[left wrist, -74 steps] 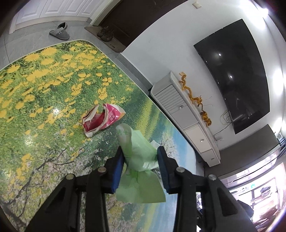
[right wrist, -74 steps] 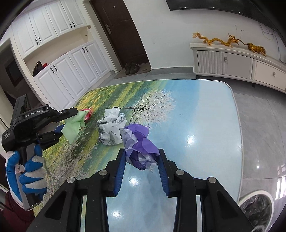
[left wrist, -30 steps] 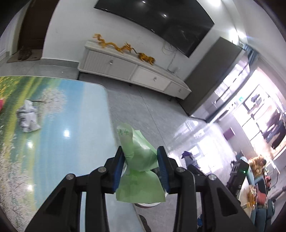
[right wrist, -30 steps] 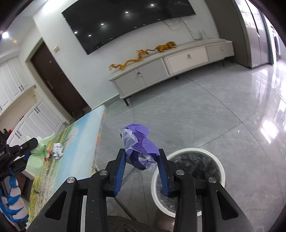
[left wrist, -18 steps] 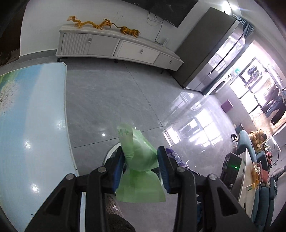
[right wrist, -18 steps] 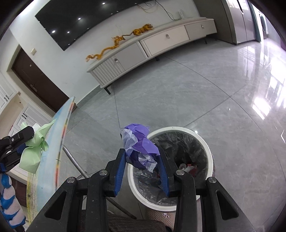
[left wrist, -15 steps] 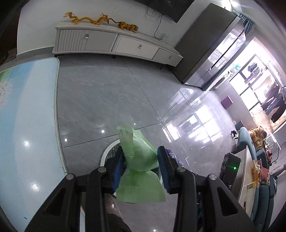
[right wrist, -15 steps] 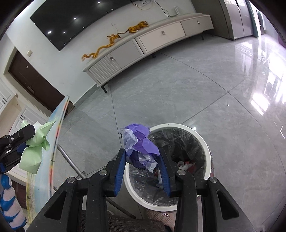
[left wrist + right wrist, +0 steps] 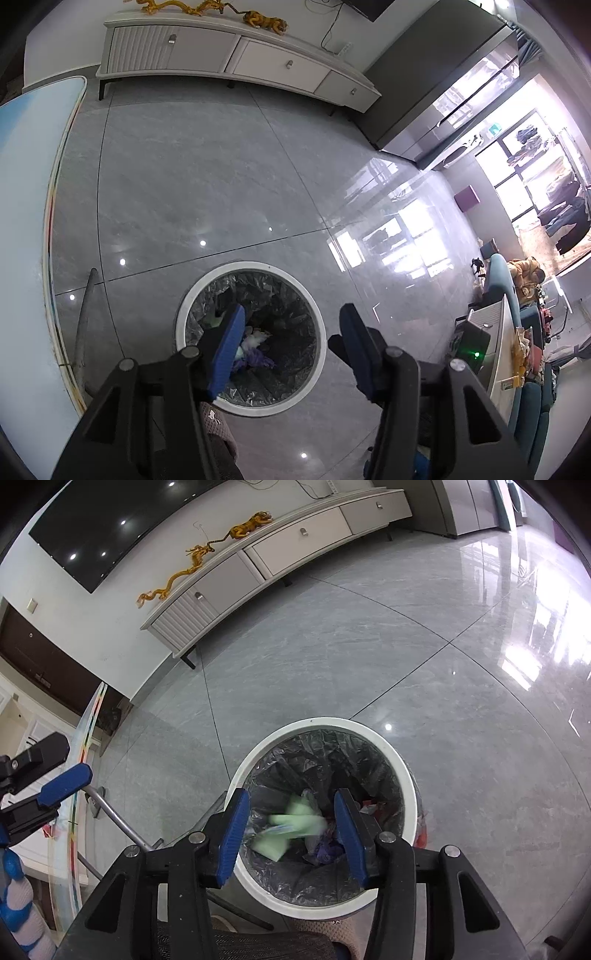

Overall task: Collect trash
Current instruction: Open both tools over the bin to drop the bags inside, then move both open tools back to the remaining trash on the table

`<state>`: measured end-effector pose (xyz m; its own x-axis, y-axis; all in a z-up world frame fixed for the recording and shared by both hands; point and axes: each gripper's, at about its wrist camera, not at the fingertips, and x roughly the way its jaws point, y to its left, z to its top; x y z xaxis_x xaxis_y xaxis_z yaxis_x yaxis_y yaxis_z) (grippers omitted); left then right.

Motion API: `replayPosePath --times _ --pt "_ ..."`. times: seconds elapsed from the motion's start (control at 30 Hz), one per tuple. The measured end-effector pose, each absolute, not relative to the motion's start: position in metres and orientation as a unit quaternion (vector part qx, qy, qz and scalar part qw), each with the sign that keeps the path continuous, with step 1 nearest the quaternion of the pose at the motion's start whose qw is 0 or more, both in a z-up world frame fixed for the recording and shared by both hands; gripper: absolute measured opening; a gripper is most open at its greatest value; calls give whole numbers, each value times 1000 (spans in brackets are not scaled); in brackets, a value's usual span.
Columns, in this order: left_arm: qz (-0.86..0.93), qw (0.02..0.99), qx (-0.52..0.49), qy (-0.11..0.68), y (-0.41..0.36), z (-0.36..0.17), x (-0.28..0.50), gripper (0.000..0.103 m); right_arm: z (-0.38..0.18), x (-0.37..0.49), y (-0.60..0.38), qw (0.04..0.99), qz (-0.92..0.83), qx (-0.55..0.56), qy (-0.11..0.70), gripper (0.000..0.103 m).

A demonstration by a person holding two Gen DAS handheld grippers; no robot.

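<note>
A round white trash bin (image 9: 391, 753) with a dark plastic liner stands on the floor below both grippers; it also shows in the left wrist view (image 9: 199, 291). My right gripper (image 9: 291, 825) is open and empty above the bin. A green wrapper (image 9: 295, 821), blurred, is inside the bin mouth, and a purple wad (image 9: 327, 849) lies beside it. My left gripper (image 9: 291, 343) is open and empty above the bin; purple trash (image 9: 255, 360) lies at the bottom. The left gripper's blue fingertip (image 9: 66, 781) shows at the left of the right wrist view.
The table edge (image 9: 51, 229) with the landscape print runs along the left, with a metal leg (image 9: 83, 321). A white TV cabinet (image 9: 236, 55) stands against the far wall. Grey tiled floor (image 9: 221, 166) surrounds the bin. A sofa and side table (image 9: 517, 332) are at the right.
Both grippers have opened over the bin. The green wrapper has left the left gripper and the purple wad has left the right gripper; both are now in the bin.
</note>
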<state>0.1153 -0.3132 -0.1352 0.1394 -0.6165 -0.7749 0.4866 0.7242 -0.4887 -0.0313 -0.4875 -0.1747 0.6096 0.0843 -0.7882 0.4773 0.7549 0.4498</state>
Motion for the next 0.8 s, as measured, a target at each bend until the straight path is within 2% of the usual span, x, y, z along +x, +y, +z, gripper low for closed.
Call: replayPosePath --times 0.43,0.8 --pt "-350 795 -21 496 -285 -107 96 52 -146 -37 -478 850 -121 316 403 47" --pt "-314 840 -19 442 -232 -81 82 52 -104 -39 -450 876 -110 282 377 49"
